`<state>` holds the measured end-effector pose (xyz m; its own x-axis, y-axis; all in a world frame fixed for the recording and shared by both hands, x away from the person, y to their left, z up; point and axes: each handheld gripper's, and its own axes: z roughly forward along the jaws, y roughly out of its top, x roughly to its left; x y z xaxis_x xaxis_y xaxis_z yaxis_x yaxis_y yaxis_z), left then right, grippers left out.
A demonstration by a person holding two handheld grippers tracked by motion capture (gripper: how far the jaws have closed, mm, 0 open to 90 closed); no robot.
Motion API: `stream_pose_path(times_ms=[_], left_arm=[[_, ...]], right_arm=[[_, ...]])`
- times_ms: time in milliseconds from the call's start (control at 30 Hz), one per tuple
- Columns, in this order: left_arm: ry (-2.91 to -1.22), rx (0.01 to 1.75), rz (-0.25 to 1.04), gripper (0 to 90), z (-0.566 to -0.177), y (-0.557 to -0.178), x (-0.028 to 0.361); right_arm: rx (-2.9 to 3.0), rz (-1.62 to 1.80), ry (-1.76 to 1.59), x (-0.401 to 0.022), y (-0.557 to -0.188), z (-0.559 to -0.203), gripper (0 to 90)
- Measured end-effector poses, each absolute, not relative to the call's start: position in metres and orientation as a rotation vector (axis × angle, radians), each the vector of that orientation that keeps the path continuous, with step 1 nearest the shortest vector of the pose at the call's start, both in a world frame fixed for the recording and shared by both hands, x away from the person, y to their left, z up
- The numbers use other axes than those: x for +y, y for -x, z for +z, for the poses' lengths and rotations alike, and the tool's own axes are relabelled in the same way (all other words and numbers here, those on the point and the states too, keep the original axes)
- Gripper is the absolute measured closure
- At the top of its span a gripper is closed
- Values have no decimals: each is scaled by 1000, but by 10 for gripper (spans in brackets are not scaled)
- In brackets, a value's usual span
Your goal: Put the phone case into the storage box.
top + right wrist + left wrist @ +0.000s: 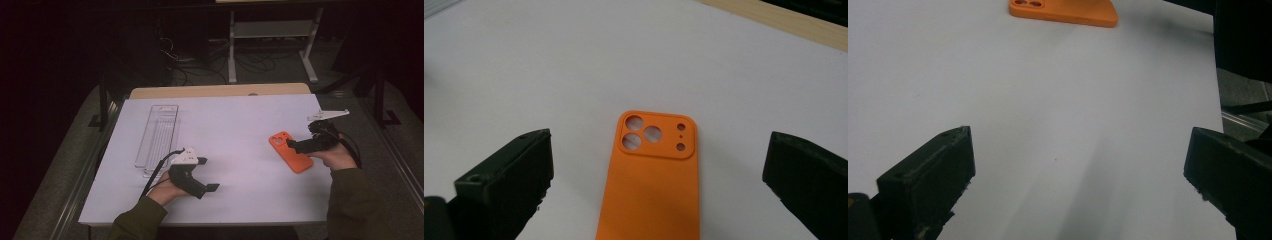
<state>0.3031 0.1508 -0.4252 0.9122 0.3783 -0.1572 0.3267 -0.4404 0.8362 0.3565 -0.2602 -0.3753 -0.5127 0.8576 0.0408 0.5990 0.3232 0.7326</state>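
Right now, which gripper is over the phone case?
The right gripper: its open jaws straddle the orange phone case lying flat, camera cutouts up. The left gripper is also open, over bare white table, beside the clear tray.

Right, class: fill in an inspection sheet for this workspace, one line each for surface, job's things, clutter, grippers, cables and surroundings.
Surface: white table top, with a wooden strip along the far edge.
Job's things: orange phone case lying flat, camera cut-outs showing; clear plastic tray at the left, apparently empty.
Clutter: nothing seen.
Grippers: left gripper open over bare table; right gripper open, jaws either side of the case, not gripping.
Cables: black cable trailing from the left gripper; more on the floor beyond.
Surroundings: dark room, white metal frame behind the table.
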Motion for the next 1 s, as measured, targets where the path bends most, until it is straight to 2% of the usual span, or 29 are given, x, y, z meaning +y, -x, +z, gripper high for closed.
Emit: stream_pose_path(times_ms=[1000], left_arm=[[-2057,505,54,0,-425,-303,151]], right_arm=[[2341,844,-1364,-256,-363,-396,0]])
